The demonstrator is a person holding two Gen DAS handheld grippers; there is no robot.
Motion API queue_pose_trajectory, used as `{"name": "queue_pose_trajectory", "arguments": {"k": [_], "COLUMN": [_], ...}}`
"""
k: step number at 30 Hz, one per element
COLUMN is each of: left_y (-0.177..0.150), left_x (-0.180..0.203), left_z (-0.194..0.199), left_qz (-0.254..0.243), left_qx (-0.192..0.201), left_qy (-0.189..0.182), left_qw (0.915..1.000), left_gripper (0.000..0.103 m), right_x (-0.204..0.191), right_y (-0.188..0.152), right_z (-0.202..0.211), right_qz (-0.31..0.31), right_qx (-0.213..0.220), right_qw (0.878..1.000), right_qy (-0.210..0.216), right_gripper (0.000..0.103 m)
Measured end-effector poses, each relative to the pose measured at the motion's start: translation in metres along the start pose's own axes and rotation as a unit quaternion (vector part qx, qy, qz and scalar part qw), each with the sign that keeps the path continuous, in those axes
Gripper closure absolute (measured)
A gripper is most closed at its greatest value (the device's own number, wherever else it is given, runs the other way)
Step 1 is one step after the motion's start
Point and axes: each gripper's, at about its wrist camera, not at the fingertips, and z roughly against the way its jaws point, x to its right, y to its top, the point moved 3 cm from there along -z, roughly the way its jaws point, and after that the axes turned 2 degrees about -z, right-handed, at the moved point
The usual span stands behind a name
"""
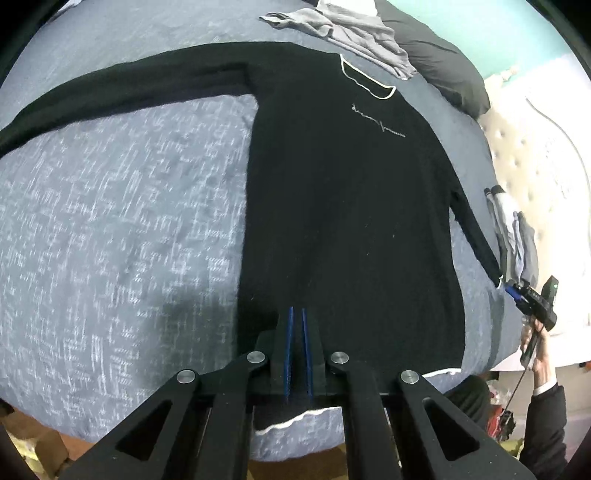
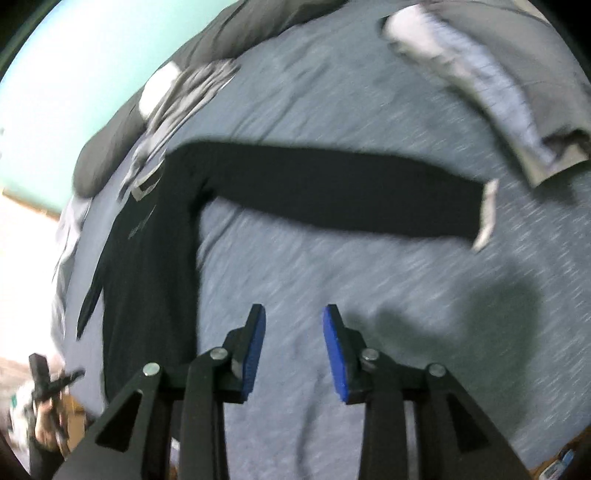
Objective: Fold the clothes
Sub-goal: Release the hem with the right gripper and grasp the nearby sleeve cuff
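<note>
I see a black long-sleeved sweater (image 1: 343, 206) laid flat, front up, on the blue-grey bedspread (image 1: 122, 221), its body running from the near edge of the bed up toward the pillows. It has a thin white trim at the neckline (image 1: 365, 83), a small line of pale script (image 1: 378, 123) across the chest, and white edging at the hem (image 1: 295, 419), which ripples right at the bed's near edge. One sleeve stretches straight out to the side in my left wrist view; the other angles down along the body, its white cuff (image 1: 499, 282) touching or just beside my right gripper (image 1: 511, 290).

My left gripper (image 1: 297, 314) hovers over the lower part of the sweater, its blue pads almost together with only a sliver between them; I cannot see fabric pinched there. In the right wrist view my right gripper's jaws stand apart with bare bedspread between them, and the picture is blurred.

Wide open bedspread lies beside the sweater under the outstretched sleeve. Near the head of the bed lie a crumpled grey garment (image 1: 343, 33) and a dark pillow (image 1: 443, 62). A stack of folded grey clothes (image 1: 513, 232) sits at the bed's edge, near the cuff.
</note>
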Motion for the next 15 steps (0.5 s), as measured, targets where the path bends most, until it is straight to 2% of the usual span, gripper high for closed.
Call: {"name": "queue_pose_trajectory", "arguments": {"k": [8, 12, 15], "left_y": [0.016, 0.023, 0.029], "left_x": [0.015, 0.020, 0.024], "left_z": [-0.012, -0.019, -0.025], "left_qz": [-0.007, -0.009, -0.010], "left_qx": [-0.005, -0.007, -0.009], "left_qy": [0.004, 0.005, 0.004], "left_qw": [0.9999, 0.9999, 0.9999], "left_gripper": [0.098, 0.098, 0.098], "right_x": [0.065, 0.085, 0.095], "right_y": [0.046, 0.053, 0.052], "right_z": [0.007, 0.005, -0.001], "right_qz": [-0.051, -0.058, -0.071], "right_qx": [0.062, 0.075, 0.075], "right_qw": [0.995, 0.991, 0.990], "right_qy": [-0.063, -0.093, -0.093], "right_gripper": [0.070, 0.070, 0.069]}}
